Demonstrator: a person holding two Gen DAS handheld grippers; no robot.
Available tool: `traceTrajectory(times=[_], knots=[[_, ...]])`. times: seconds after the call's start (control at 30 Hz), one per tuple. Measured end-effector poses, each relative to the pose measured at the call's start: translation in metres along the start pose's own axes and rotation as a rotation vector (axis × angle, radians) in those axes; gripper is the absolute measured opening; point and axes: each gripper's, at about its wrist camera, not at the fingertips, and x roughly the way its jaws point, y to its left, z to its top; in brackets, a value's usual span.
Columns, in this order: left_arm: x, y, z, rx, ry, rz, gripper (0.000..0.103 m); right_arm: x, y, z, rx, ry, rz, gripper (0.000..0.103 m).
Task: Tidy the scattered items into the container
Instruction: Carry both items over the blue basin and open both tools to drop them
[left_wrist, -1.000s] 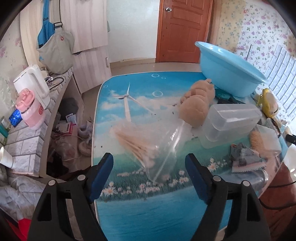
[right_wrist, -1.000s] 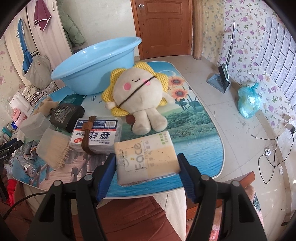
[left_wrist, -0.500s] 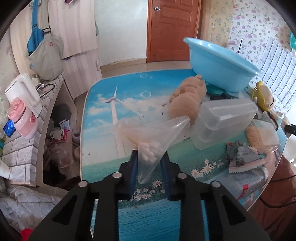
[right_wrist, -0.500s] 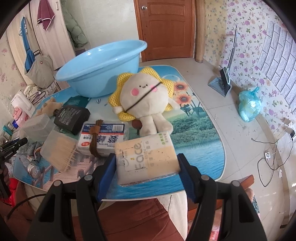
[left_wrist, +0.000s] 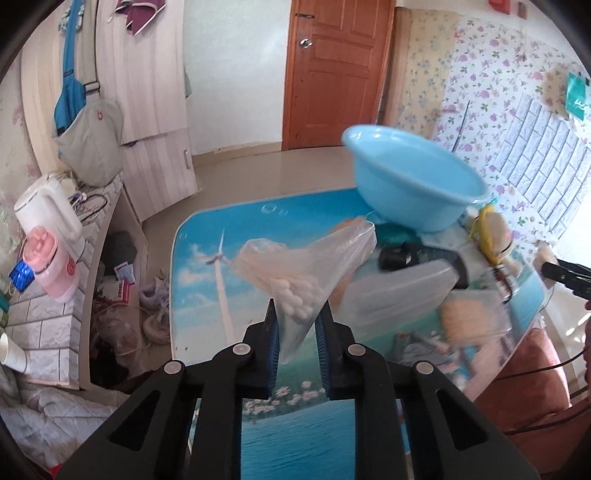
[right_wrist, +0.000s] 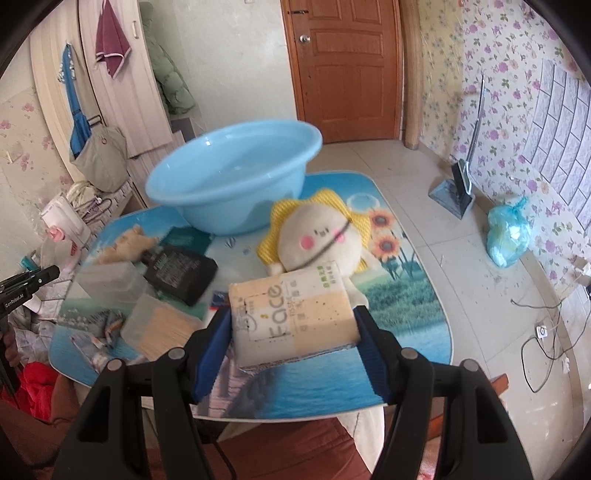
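My left gripper (left_wrist: 295, 328) is pinched narrow on the lower corner of a clear plastic bag of cotton swabs (left_wrist: 306, 269), which hangs lifted above the table (left_wrist: 207, 280). My right gripper (right_wrist: 293, 332) has its fingers spread around a pack of Face tissues (right_wrist: 291, 314), clamped by both ends and held off the tabletop. The light blue basin (right_wrist: 232, 177) sits at the far end of the table, just behind the sun plush toy (right_wrist: 321, 240). A black bottle (right_wrist: 181, 269), a clear lidded box (right_wrist: 107, 284) and a box of toothpicks (right_wrist: 159, 325) lie near my right gripper's left finger.
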Motion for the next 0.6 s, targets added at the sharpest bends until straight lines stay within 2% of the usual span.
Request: traceTrajectory(times=[0.23, 0.6], knots=[[-0.011, -0.021, 0.027, 0.033, -0.014, -0.05, 0.016, -0.006, 0.012, 0.023, -0.012, -0.046, 0.043, 0.065], [0.006, -0.069, 0.074, 0.109, -0.029, -0.148, 0.016, 0.01, 0.043, 0.06, -0.082, -0.093, 0.122, 0.065]])
